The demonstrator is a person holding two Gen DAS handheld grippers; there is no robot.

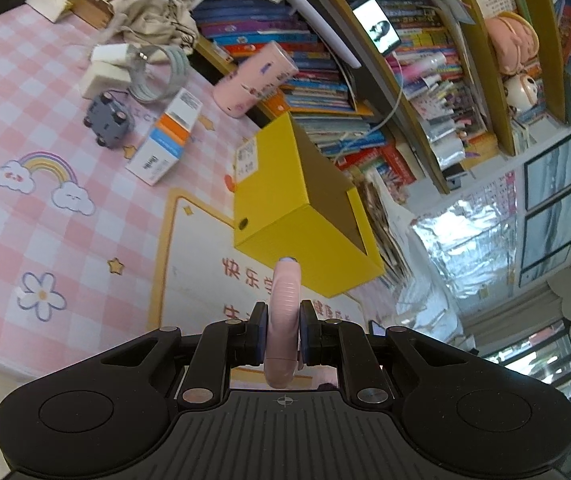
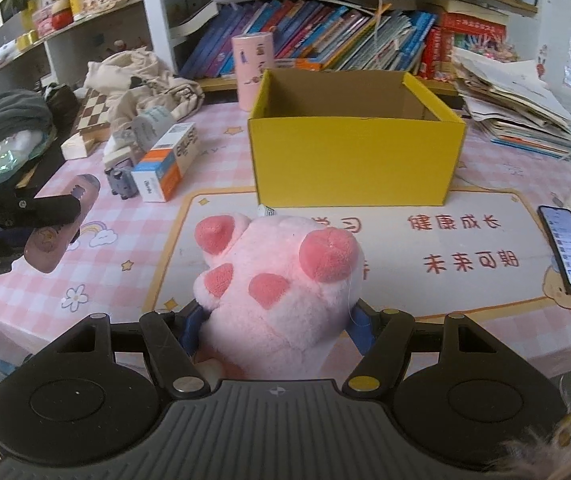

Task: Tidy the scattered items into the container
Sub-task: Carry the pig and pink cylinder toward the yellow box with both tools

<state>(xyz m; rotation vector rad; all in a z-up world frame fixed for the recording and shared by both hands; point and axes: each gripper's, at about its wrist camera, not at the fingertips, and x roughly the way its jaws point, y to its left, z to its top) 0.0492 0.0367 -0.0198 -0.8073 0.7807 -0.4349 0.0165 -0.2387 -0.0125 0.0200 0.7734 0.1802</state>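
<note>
The open yellow cardboard box (image 2: pixel 355 160) stands mid-table, and its inside looks empty as far as it shows. My right gripper (image 2: pixel 277 320) is shut on a pink plush paw (image 2: pixel 281 276), held just in front of the box. My left gripper (image 1: pixel 283 312) is shut on a slim pink case (image 1: pixel 283 304), which it holds edge-on near the box's (image 1: pixel 305 208) corner. In the right wrist view the case (image 2: pixel 61 228) hangs at the far left under a black finger (image 2: pixel 53 206), above the pink checked mat.
Left of the box lie an orange-and-white carton (image 2: pixel 167 164), a grey toy car (image 2: pixel 121 182), a coiled cable (image 1: pixel 157 76) and white adapters (image 1: pixel 105 68). A pink canister (image 2: pixel 253 72) stands behind it. A phone (image 2: pixel 569 250) lies at the right, near stacked books (image 2: pixel 517 112).
</note>
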